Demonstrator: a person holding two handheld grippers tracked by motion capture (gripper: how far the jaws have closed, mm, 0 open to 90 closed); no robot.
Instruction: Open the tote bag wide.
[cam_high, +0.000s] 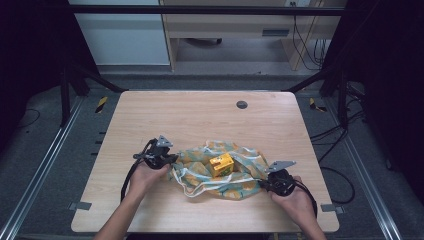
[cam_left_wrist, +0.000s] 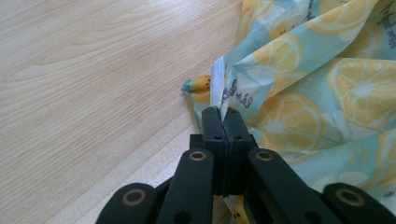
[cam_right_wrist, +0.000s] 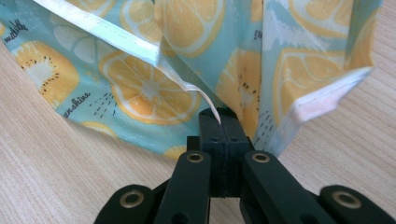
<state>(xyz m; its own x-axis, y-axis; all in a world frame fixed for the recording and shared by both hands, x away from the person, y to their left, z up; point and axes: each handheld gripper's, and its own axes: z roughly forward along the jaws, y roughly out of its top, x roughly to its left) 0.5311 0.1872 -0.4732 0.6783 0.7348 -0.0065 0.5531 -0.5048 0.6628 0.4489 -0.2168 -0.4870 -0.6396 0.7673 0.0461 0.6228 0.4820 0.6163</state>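
A light blue cloth with a lemon print (cam_high: 220, 175) lies bunched near the front of the wooden table (cam_high: 200, 117). A small yellow box (cam_high: 221, 164) sits on its middle. My left gripper (cam_high: 170, 161) is at the cloth's left end, jaws shut on its white hem (cam_left_wrist: 219, 88). At the right end, my right gripper (cam_high: 264, 183) is shut on another stretch of the hem (cam_right_wrist: 205, 100). In the left gripper view my left gripper (cam_left_wrist: 223, 114) pinches the cloth (cam_left_wrist: 317, 88). The right gripper view shows my right gripper (cam_right_wrist: 219, 116) with the cloth (cam_right_wrist: 140, 88) draped ahead.
A round grey grommet (cam_high: 242, 104) is set into the table near its far edge. Bare wood lies beyond the cloth. Black frame posts stand at both far corners, and cables run over the floor at the right.
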